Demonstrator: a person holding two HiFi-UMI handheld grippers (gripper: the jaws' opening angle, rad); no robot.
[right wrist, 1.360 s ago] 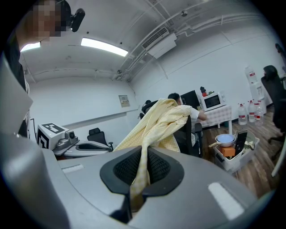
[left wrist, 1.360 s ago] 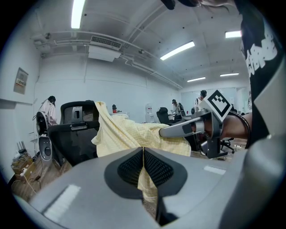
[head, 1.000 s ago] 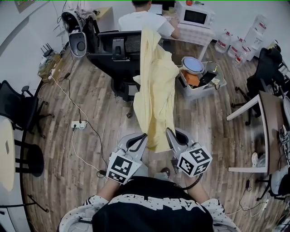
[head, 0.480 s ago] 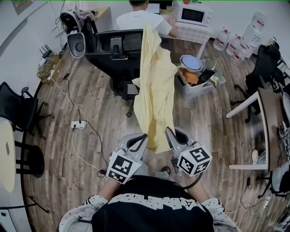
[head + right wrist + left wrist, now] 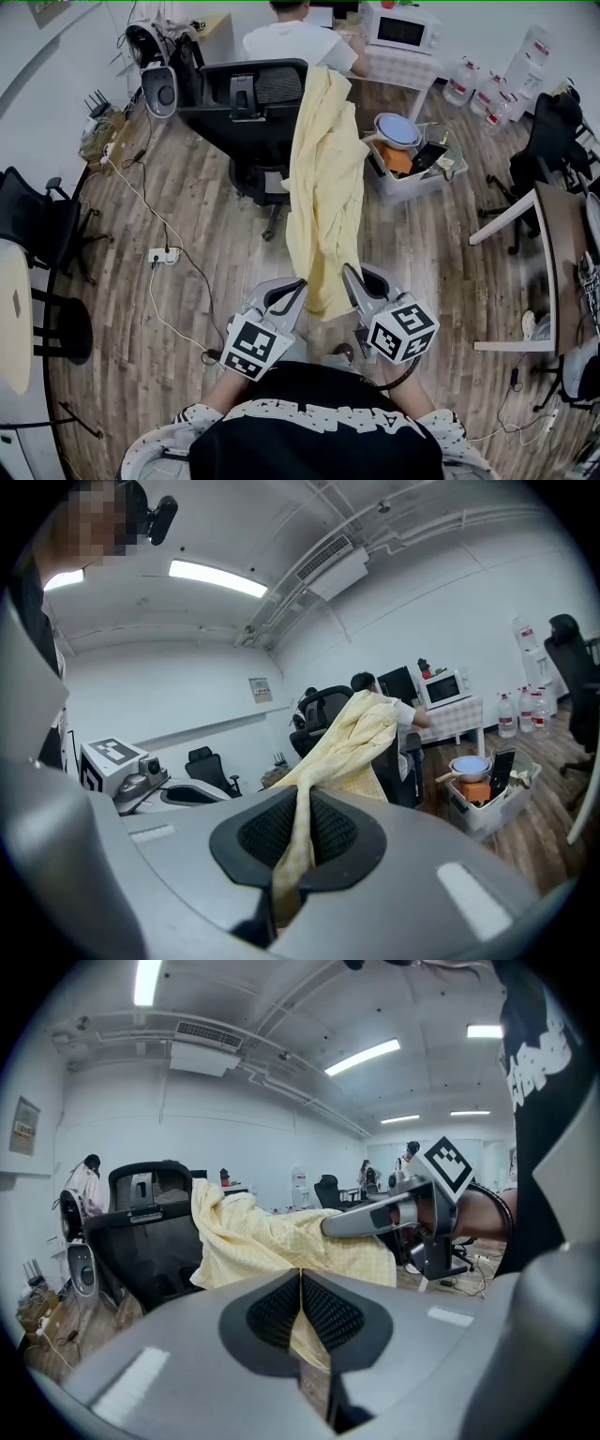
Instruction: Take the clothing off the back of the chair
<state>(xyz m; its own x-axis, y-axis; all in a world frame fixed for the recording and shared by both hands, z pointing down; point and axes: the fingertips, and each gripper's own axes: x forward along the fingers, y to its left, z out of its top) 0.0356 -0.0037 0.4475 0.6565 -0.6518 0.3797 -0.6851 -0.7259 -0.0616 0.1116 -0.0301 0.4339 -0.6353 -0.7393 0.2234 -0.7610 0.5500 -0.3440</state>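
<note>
A pale yellow garment hangs stretched from the top of a black office chair down to my two grippers. Its upper end is still draped over the chair back's right side. My left gripper sits at the lower left edge of the cloth. In the left gripper view this gripper is shut, with yellow fabric showing just under the pads. My right gripper is at the lower right edge. In its own view it is shut on a bunched strand of the garment, which runs up to the chair.
A person in a white shirt sits at a desk behind the chair. A plastic bin with a pan stands right of the garment. A power strip and cable lie on the wood floor at left. A desk is at right.
The chair has swung slightly and the garment's upper part has shifted a little right, hanging straighter. Both grippers have kept their place and grip.
</note>
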